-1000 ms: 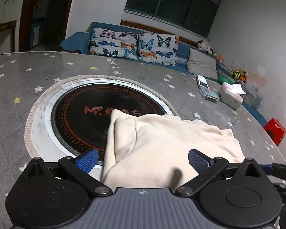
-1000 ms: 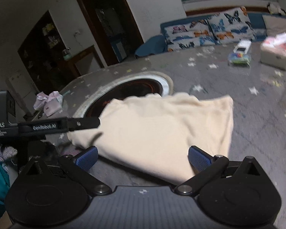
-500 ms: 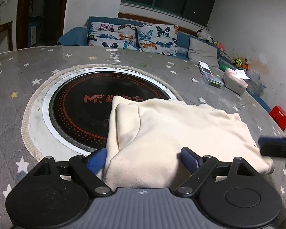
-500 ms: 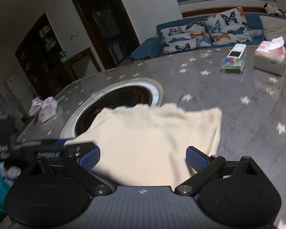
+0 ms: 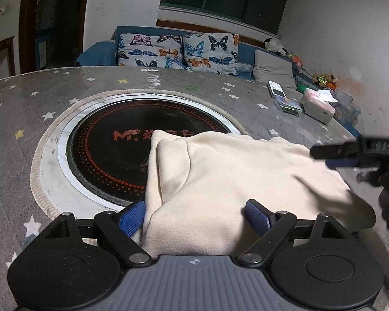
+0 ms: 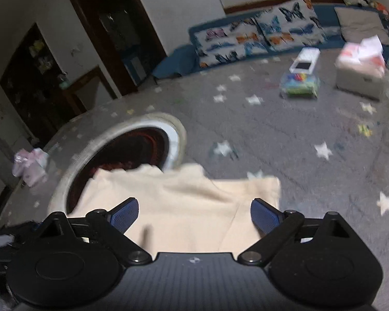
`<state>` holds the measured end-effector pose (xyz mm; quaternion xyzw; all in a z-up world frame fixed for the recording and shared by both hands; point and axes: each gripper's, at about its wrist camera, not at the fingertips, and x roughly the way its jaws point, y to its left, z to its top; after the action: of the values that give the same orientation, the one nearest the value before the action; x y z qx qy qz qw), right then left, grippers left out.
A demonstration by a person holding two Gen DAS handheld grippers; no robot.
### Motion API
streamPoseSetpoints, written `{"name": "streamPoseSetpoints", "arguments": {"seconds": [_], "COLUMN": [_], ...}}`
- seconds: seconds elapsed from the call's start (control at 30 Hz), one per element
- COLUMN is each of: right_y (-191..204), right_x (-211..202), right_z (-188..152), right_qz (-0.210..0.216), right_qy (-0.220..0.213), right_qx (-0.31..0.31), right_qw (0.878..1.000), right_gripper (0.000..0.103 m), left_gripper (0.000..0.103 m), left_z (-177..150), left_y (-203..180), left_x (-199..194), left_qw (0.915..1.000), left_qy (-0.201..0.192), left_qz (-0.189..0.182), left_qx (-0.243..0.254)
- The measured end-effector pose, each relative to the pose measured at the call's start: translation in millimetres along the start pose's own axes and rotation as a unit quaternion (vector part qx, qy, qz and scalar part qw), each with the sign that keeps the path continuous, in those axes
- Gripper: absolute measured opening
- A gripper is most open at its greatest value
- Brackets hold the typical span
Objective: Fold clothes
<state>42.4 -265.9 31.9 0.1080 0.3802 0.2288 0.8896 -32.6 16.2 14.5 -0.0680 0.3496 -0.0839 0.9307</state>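
Since a second ago we have pushed both grippers closer over the cream fleece garment point(image 5: 236, 181), whose near edge now lies between their fingers. Our left gripper point(image 5: 194, 216) and right gripper point(image 6: 194, 213) both stand spread wide, gripping nothing. The soft, folded garment lies on the star-printed grey desk point(image 5: 26, 108), partly overlapping the round black glass cooktop point(image 5: 111, 155).

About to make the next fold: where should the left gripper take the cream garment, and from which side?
Probably the near left corner of the cream garment, where its folded layers stack into a thick edge. Come in low from the near table side; the left gripper already straddles that edge, jaws open.
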Motion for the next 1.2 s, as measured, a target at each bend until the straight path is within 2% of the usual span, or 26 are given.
{"name": "streamPoseSetpoints", "arguments": {"seconds": [0.13, 0.33, 0.7, 0.93, 1.2], "right_y": [14, 23, 24, 25, 37], "right_x": [8, 33, 37, 37, 28], "right_z": [7, 9, 5, 5, 7], "right_qz": [0.022, 0.039, 0.049, 0.048, 0.054], "right_qy": [0.001, 0.025, 0.034, 0.032, 0.022], "right_qx": [-0.013, -0.007, -0.006, -0.008, -0.024], "right_qw": [1.0, 0.999, 0.998, 0.998, 0.998], "right_gripper": [0.096, 0.096, 0.099, 0.099, 0.099], "left_gripper": [0.089, 0.103, 0.103, 0.103, 0.103], "left_z": [0, -1, -4, -3, 1], "left_y": [1, 7, 12, 18, 14], "left_x": [0, 0, 1, 0, -6], "left_qw": [1.0, 0.9998, 0.9981, 0.9971, 0.9986], "left_qy": [-0.001, -0.008, -0.037, -0.037, -0.042], "left_qz": [-0.004, -0.01, -0.013, -0.028, -0.003], "left_qx": [-0.003, -0.015, -0.047, -0.06, -0.033]}}
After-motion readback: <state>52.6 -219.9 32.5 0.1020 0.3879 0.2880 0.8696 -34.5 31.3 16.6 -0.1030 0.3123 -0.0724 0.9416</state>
